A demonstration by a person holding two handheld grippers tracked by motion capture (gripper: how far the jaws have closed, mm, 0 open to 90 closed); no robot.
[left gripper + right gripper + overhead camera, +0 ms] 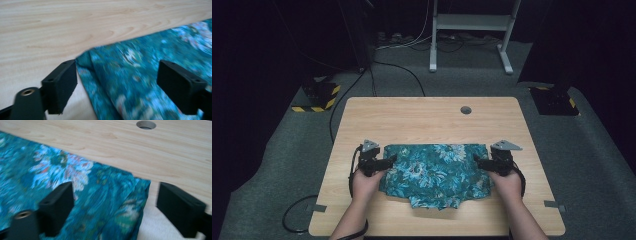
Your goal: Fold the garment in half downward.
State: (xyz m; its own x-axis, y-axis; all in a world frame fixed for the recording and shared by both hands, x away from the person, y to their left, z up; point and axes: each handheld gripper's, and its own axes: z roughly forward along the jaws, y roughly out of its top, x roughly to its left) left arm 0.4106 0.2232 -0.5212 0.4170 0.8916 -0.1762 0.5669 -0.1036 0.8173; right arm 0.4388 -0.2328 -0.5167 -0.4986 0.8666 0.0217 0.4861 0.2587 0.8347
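Folded teal floral cloth (434,172) on pale wood-grain bench (422,117).
Left hand-held gripper (389,161) and right hand-held gripper (477,161) gape wide at its corners, holding nothing.

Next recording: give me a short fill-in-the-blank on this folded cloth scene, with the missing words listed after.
1. The teal flowered cloth lies on a ______ table.
2. The jaws of the left tool stand ______, with no pad pressing on the cloth.
3. The right tool sits at the cloth's ______ far corner in the high view.
4. Near the table's far edge there is a round ______.

Missing words: wooden; open; right; hole
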